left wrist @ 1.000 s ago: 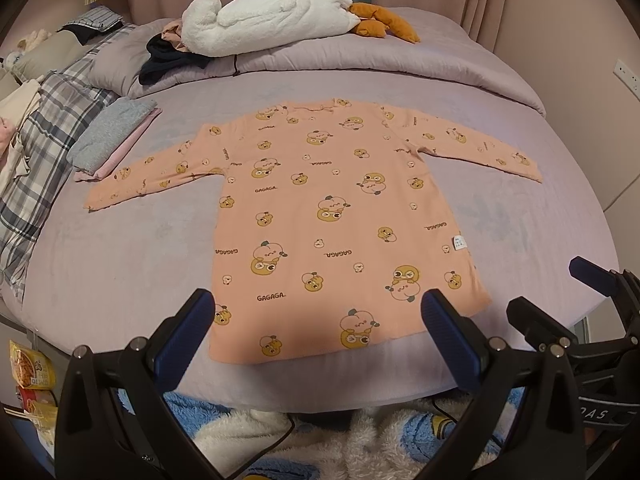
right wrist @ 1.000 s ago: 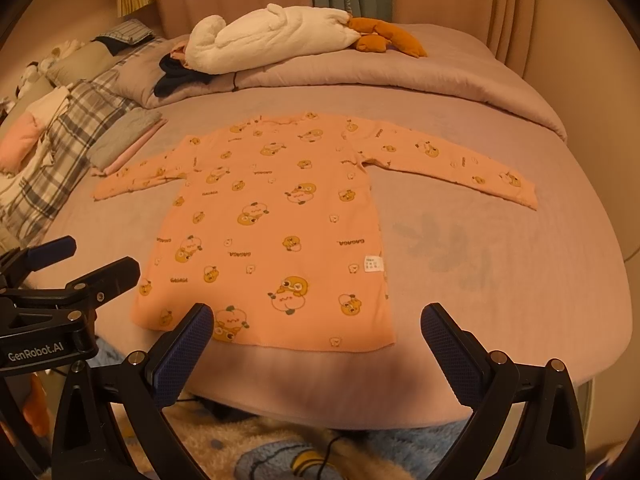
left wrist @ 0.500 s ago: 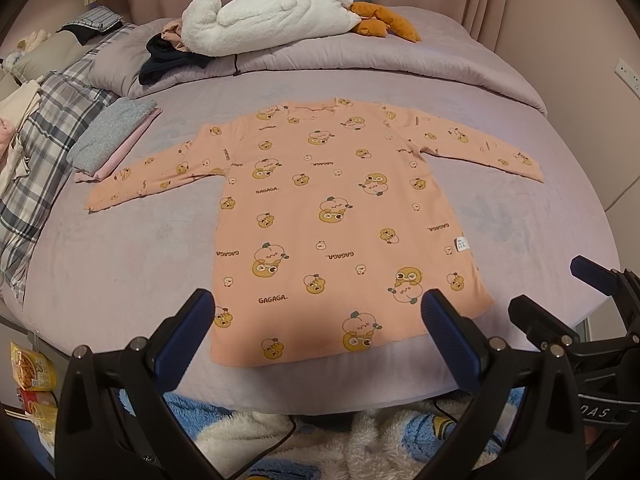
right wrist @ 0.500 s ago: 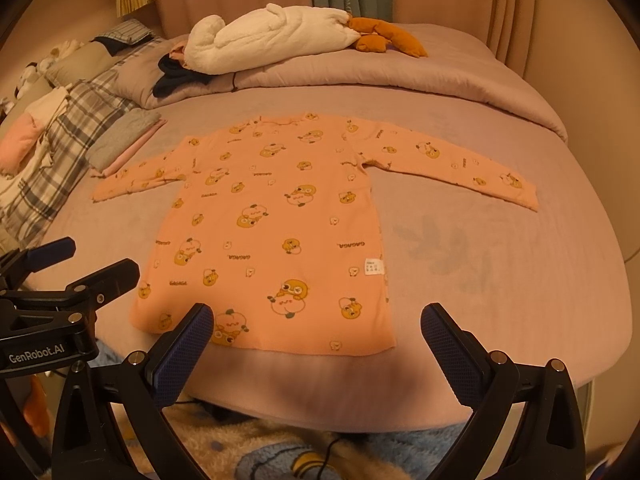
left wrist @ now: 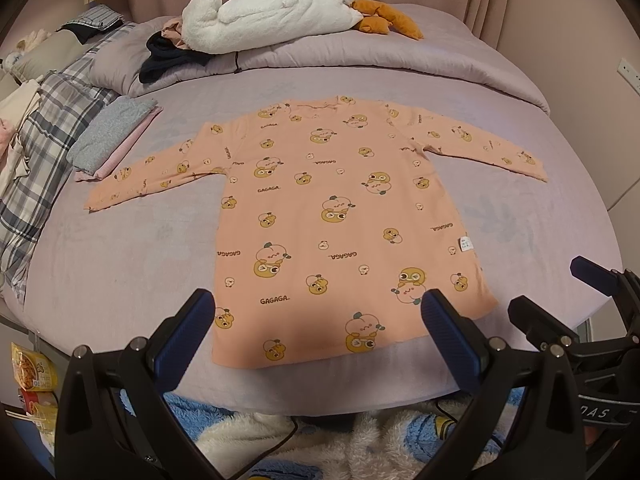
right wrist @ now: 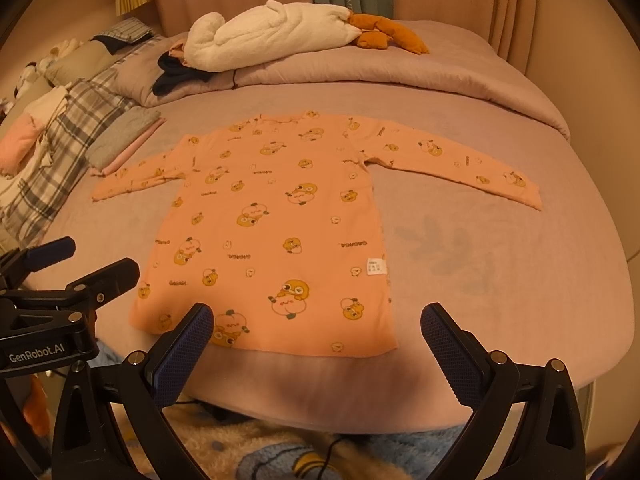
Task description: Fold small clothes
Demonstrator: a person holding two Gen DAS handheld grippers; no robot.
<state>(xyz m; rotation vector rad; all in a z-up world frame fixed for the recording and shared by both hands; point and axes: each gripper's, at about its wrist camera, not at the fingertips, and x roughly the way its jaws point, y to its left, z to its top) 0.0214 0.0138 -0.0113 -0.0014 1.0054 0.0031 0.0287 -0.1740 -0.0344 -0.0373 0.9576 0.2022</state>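
Note:
A small orange long-sleeved shirt [left wrist: 332, 216] with yellow cartoon prints lies flat on the lilac bed, both sleeves spread out, hem toward me. The same shirt [right wrist: 272, 232] shows in the right wrist view. My left gripper [left wrist: 316, 320] hovers open just above the hem's middle, nothing between its blue pads. My right gripper [right wrist: 316, 332] is open too, off the hem's right corner. Each view catches the other gripper at its side: the right gripper [left wrist: 560, 300] and the left gripper [right wrist: 76, 260].
A folded grey and pink stack [left wrist: 108, 140] lies by the left sleeve. Plaid bedding [left wrist: 36, 160] fills the left. A white plush blanket [left wrist: 272, 16], dark clothes [left wrist: 168, 56] and an orange toy [left wrist: 384, 16] sit on the rolled duvet [left wrist: 400, 64]. A fluffy rug [left wrist: 320, 436] lies below the bed edge.
Both grippers have edged slightly forward and lower toward the shirt's hem. The shirt has not moved, and both stay open.

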